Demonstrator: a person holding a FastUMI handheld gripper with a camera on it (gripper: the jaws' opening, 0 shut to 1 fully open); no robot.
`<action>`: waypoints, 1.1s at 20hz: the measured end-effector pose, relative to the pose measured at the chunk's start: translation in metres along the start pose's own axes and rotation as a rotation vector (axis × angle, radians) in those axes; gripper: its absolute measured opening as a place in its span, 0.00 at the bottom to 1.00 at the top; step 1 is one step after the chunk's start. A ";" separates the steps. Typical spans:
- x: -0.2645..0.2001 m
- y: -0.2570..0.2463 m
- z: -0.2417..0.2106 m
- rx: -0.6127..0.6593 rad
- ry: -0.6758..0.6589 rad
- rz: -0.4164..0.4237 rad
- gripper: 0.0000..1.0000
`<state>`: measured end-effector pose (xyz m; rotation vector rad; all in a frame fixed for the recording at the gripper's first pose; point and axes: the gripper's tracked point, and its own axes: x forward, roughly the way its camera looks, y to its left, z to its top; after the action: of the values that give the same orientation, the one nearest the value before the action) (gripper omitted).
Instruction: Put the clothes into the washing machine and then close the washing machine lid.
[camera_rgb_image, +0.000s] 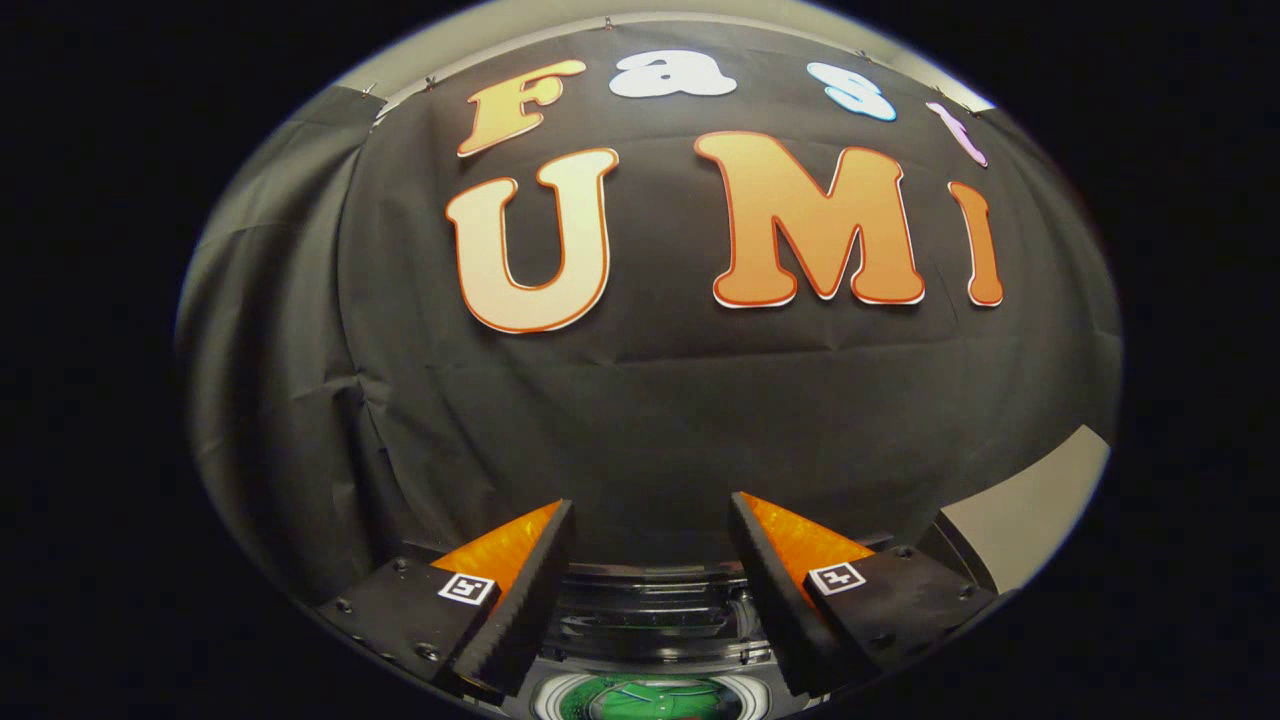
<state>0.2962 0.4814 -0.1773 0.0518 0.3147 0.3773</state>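
Observation:
My gripper (652, 508) is open, its two orange fingers with black ribbed pads (530, 590) spread wide with nothing between them. It points at the black cloth wall. Below and between the fingers lies the top of the washing machine (655, 615), a dark glossy raised lid or rim. Under it sits a round opening (645, 700) with something green inside. I cannot tell whether the green thing is a garment.
The black cloth wall (650, 400) stands close ahead, beyond the fingers. A pale grey surface (1030, 515) shows at the lower right, beside the machine.

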 end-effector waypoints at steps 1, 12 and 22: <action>0.008 -0.004 -0.003 -0.001 0.006 -0.008 0.98; 0.057 -0.027 -0.031 -0.014 0.080 -0.065 0.98; 0.049 -0.028 -0.039 -0.034 0.062 -0.058 0.99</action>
<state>0.3374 0.4729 -0.2315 -0.0025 0.3707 0.3267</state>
